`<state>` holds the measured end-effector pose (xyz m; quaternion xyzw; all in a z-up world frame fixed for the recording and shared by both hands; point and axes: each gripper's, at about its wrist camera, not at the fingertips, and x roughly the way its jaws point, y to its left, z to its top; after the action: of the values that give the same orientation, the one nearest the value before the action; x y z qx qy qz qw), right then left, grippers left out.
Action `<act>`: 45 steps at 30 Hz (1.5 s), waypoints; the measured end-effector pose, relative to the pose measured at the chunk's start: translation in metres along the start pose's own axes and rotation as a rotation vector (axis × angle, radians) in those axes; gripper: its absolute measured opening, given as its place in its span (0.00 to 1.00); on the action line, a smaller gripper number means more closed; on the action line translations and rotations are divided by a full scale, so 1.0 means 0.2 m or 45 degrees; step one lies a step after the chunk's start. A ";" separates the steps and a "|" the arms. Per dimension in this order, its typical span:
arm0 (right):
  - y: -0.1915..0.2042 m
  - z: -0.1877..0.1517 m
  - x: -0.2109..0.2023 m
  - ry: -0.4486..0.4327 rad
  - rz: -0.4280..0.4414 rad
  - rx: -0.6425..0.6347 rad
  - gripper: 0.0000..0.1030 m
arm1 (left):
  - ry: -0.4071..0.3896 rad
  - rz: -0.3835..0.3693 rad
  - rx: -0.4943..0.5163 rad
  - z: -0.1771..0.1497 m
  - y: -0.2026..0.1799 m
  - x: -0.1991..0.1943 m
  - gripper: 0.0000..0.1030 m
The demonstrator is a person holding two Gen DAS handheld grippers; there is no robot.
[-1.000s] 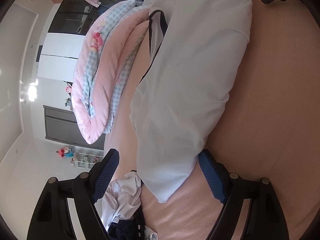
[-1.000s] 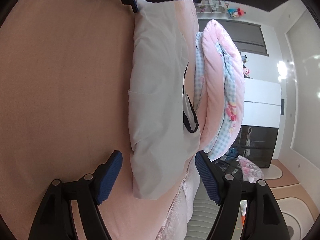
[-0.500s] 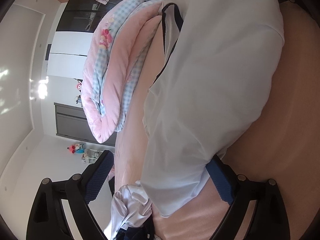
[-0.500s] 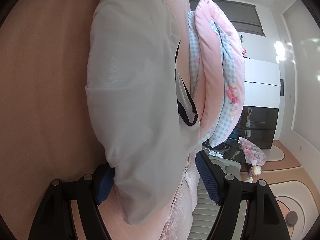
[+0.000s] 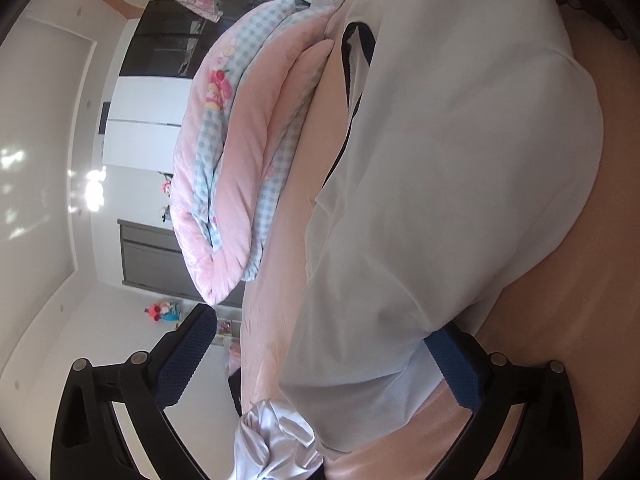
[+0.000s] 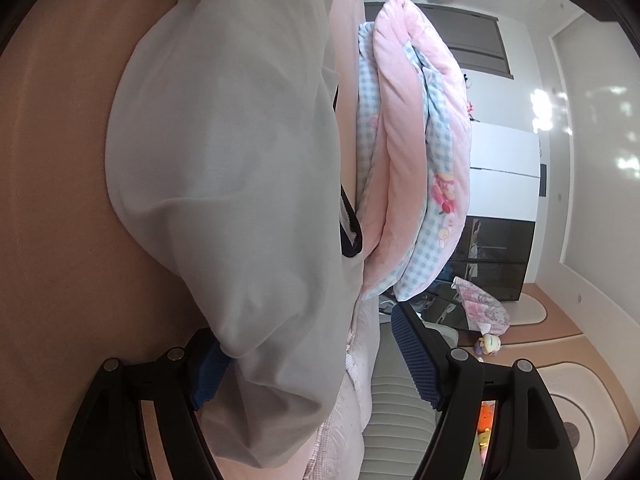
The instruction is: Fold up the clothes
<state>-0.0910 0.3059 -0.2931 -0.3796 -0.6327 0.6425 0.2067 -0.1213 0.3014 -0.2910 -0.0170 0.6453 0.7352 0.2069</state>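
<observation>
A folded white garment (image 5: 440,184) lies on the pink bed (image 5: 560,320). The left gripper (image 5: 320,356) is opening, fingers wide apart astride one end. The right gripper's (image 6: 308,364) fingers stand apart astride the other end.

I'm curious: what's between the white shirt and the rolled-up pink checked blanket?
Only bare pink bed sheet separates the white shirt from the blanket, clearest in the left wrist view.

Both views are bright with daylight. Glare patches blow out on the glossy wall (image 5: 36,184) at the left of the left view and at the right of the right view. Strong fisheye bending and black corners. The shirt (image 6: 240,168) close to the lens looks soft, slightly shaded.
</observation>
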 end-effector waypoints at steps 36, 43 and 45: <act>0.15 -0.02 -0.05 -0.021 0.054 -0.020 0.22 | -0.095 -0.230 0.030 -0.03 -0.14 -0.08 0.15; 0.15 -0.03 -0.07 -0.022 0.045 -0.022 0.20 | -0.097 -0.191 0.054 -0.03 -0.14 -0.09 0.15; 0.14 -0.04 -0.08 -0.027 0.030 0.003 0.17 | -0.102 -0.170 0.074 -0.03 -0.15 -0.11 0.15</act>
<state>-0.0691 0.2960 -0.3170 -0.3800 -0.6296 0.6497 0.1928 -0.0937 0.2918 -0.3135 -0.0245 0.6551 0.7007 0.2815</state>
